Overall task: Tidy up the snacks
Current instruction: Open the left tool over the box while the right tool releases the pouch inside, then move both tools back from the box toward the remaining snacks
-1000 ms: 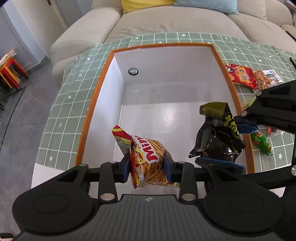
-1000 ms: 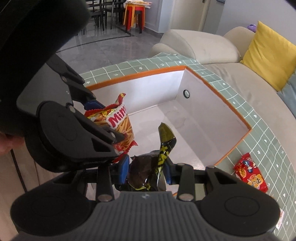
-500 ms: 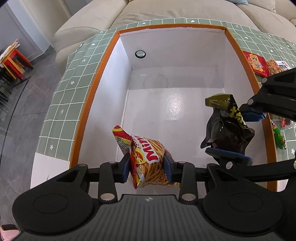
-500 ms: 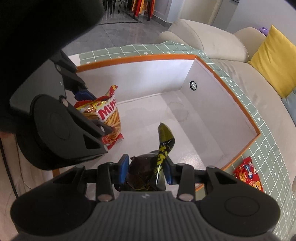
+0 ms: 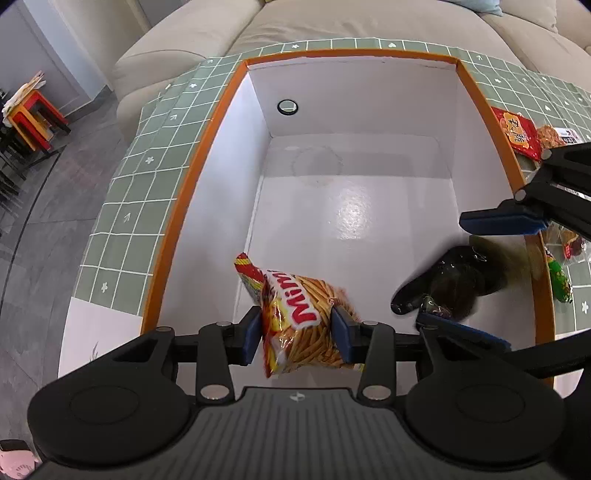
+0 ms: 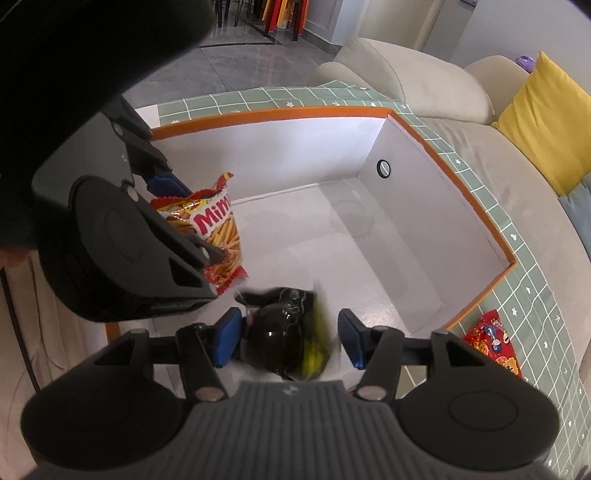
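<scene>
A white box with an orange rim (image 5: pixel 192 184) stands on a green tiled tabletop. My left gripper (image 5: pixel 297 334) hangs over the box's near left corner. Its jaws are opening, and the pads still touch both sides of a red and yellow Mimi stick-snack bag (image 5: pixel 295 314). The same bag (image 6: pixel 214 229) shows in the right wrist view beside the left gripper (image 6: pixel 188 219). My right gripper (image 6: pixel 290 341) is over the near right part of the box with its jaws opening. A black and yellow snack bag (image 6: pixel 284 339) sits blurred between them, clear of the right pad. In the left wrist view this bag (image 5: pixel 454 284) drops between the right gripper's fingers (image 5: pixel 502 221).
Red snack packs (image 5: pixel 517 134) and a green one (image 5: pixel 559 282) lie on the tiles right of the box; one red pack (image 6: pixel 491 343) shows in the right wrist view. A beige sofa (image 5: pixel 369 22) with a yellow cushion (image 6: pixel 546 125) stands behind the table.
The right jaws have spread and the black bag has slipped loose and blurred. The left jaws have widened a little around the Mimi bag. Both grippers have tipped further over the box.
</scene>
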Motion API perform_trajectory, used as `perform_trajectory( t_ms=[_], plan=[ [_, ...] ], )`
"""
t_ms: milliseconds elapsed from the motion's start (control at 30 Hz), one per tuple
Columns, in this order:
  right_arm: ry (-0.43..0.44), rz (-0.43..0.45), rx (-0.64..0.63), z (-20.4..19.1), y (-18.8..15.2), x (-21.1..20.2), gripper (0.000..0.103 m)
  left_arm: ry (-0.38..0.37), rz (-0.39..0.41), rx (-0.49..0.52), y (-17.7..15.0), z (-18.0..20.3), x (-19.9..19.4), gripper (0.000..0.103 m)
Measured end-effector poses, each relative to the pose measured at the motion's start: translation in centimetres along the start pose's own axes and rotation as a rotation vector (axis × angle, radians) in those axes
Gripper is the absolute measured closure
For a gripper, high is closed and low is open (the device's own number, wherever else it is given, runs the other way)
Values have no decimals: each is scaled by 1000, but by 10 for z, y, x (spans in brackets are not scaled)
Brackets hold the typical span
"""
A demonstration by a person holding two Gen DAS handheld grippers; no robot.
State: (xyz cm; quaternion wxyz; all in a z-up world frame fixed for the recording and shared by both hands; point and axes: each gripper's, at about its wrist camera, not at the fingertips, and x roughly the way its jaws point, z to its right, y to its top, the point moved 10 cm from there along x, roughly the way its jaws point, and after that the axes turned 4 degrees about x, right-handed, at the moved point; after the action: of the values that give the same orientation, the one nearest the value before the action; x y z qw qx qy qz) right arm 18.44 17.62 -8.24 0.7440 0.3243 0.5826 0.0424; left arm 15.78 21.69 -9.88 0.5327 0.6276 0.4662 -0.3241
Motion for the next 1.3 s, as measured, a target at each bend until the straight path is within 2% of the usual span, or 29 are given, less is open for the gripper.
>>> perform_trajectory(
  t_ms=[100,233,400,667,900,1300],
  plan=[
    [-5,21,-5,0,2,-5,47,-2,13,-17,1,-2,-4,49],
    [-9,41,5,2,4,-13,43,0,50,-47,3,-7,-13,36],
    [-26,76,32,11,6,-27,39,-5,89,-69,6,-12,-25,30],
    [-82,154,110,31,4,-63,37,-7,167,-81,14,-5,-51,29],
    [-136,223,207,54,-10,-99,36,-33,302,-34,26,17,-77,29],
    [-224,275,447,95,-75,-147,36,-178,461,-18,42,70,-104,29]
  ],
)
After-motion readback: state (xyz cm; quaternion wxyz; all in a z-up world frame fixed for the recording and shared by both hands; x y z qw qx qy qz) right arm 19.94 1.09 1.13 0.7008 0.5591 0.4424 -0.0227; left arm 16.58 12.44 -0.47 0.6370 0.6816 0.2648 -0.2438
